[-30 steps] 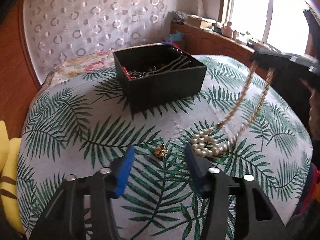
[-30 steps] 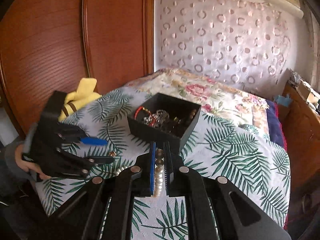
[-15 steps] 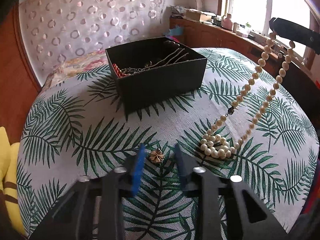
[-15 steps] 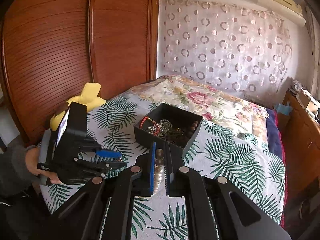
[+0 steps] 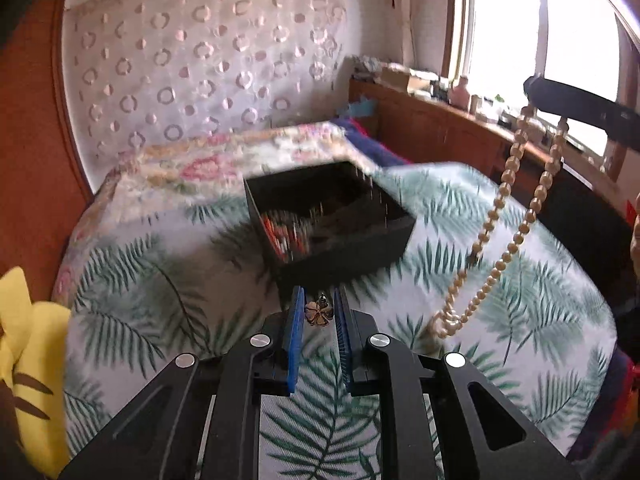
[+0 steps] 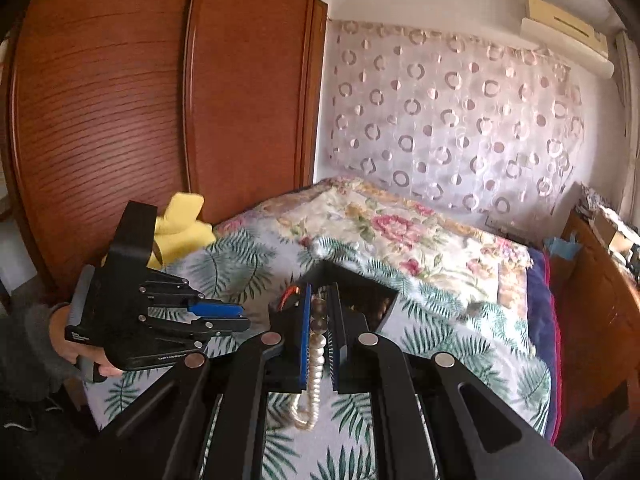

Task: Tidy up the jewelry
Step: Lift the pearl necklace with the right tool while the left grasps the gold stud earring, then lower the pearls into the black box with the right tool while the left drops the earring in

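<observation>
A bed covered in a fern-print cloth (image 5: 168,280) fills the space in front of you, with a circle-patterned curtain (image 6: 460,120) behind it and wood wardrobe doors (image 6: 120,100) off to the left of your right tool. Your left gripper (image 5: 318,314) has its blue pads drawn in on a small gold flower charm (image 5: 319,313), pinched between the tips and lifted off the cloth. Directly ahead of those tips sits the black jewelry box (image 5: 332,220), blurred in this view, with what looks like red beads and chains inside. To the right of the left tool, the pearl necklace (image 5: 500,236) hangs in two strands, and its lower loop seems to just reach the cloth. Your right gripper (image 6: 318,312) is clamped on that necklace (image 6: 316,364), the pearls running down between its closed pads, with the box (image 6: 372,300) just beyond its tips. A yellow plush toy (image 6: 180,220) lies at the bed's left edge.
</observation>
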A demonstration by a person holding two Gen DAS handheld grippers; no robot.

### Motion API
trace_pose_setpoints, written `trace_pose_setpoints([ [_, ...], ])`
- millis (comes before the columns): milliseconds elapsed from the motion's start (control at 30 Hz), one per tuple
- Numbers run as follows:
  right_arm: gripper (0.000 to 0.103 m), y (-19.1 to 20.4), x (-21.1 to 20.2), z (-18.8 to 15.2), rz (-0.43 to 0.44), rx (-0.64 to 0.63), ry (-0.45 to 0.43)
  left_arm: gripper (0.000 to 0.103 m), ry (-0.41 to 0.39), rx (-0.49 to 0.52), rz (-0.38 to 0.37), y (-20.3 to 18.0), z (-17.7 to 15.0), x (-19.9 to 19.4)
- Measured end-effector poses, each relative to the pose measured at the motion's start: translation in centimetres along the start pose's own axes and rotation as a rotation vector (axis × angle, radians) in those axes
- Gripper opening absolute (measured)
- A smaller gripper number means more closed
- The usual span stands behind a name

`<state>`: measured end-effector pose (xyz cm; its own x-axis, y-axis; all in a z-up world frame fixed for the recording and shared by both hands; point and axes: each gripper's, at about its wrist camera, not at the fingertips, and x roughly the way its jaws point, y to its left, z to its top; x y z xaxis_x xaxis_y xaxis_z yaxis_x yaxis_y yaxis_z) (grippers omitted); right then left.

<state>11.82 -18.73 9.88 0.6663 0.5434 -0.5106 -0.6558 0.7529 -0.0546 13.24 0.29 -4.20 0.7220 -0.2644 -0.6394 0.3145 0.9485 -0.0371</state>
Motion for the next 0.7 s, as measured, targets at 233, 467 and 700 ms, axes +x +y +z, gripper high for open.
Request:
trace_pose_setpoints([
  [233, 0.009, -1.1, 0.2, 4.1, -0.012, -0.029, -0.067, 0.014, -0.067, 0.002, 0.007, 1.0, 3.7, -0.6],
  [467, 0.009, -2.8, 1.3, 8.0, -0.008, -0.043, -0.117, 0.014, -0.061, -0.010, 0.009, 2.1, 5.4, 1.3],
  [700, 0.009, -4.4, 4.6, 10.2, 0.021, -0.051, -0.114, 0.014, -0.038, -0.022, 0.008, 3.1, 6.5, 3.6],
])
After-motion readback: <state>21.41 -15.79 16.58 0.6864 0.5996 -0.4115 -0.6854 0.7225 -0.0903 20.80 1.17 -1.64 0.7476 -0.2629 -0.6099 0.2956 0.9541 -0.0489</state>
